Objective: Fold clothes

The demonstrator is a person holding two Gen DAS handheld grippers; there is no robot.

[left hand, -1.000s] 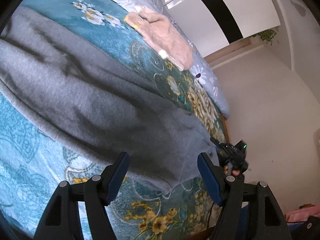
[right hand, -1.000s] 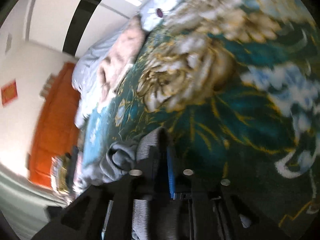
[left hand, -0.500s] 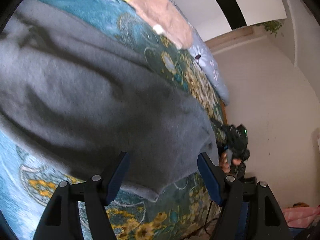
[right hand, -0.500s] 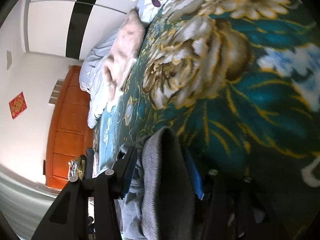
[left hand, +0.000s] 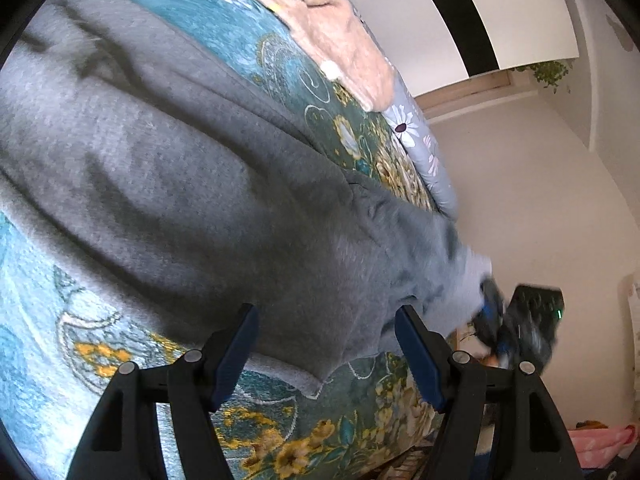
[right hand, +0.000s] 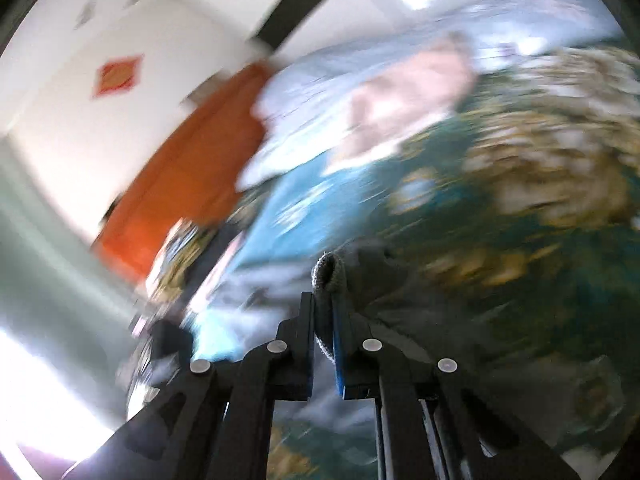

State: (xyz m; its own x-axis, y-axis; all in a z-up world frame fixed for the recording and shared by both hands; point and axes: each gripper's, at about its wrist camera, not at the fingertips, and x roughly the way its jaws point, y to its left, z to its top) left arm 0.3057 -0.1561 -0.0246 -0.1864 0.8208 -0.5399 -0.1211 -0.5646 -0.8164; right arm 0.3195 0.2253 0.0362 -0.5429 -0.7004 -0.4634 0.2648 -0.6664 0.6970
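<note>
- One grey garment [left hand: 192,168] of soft, fuzzy knit lies spread across a teal floral bedspread [left hand: 48,320], rumpled into long diagonal folds.
- Its near hem runs just past the left gripper's tips, with a corner [left hand: 312,386] resting on the bedspread.
- At its far right end the cloth narrows and lifts off the bed toward the right gripper [left hand: 490,312], which looks blurred in the left wrist view.
- Beyond it, a folded pink garment [left hand: 340,36] sits further up the bed.
- Left gripper [left hand: 326,350]: jaws wide apart, hovering over the grey hem, nothing between the pads.
- Right gripper [right hand: 323,320]: jaws pressed together on a fold of the grey garment [right hand: 328,276], which pokes out past the tips; the surroundings are smeared.
</note>
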